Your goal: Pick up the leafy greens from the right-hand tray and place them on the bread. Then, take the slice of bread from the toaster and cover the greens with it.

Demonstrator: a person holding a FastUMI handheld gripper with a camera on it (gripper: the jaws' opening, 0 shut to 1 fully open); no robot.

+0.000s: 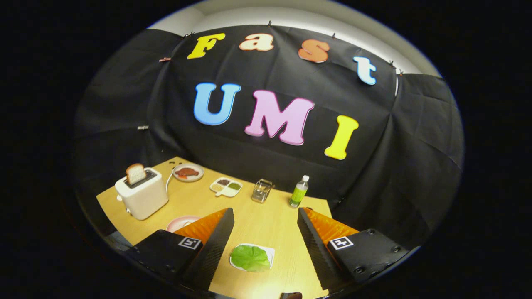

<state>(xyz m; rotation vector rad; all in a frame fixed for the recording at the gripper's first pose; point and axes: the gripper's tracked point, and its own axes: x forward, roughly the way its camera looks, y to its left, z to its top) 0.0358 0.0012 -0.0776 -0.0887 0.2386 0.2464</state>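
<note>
A green lettuce leaf (250, 257) lies on a small white tray (269, 251) on the wooden table, between my two fingers and below them. My gripper (266, 212) hangs open above it, touching nothing. A white toaster (142, 193) stands beyond the left finger with a slice of bread (135, 173) sticking up out of its slot. A pink plate (179, 222) peeks out from behind the left finger; what it holds is hidden.
At the back of the table stand a plate with reddish food (188, 172), a white divided dish (226, 186), a clear glass holder (262, 190) and a green bottle (299, 192). The table's (266, 216) right edge runs just beyond the right finger.
</note>
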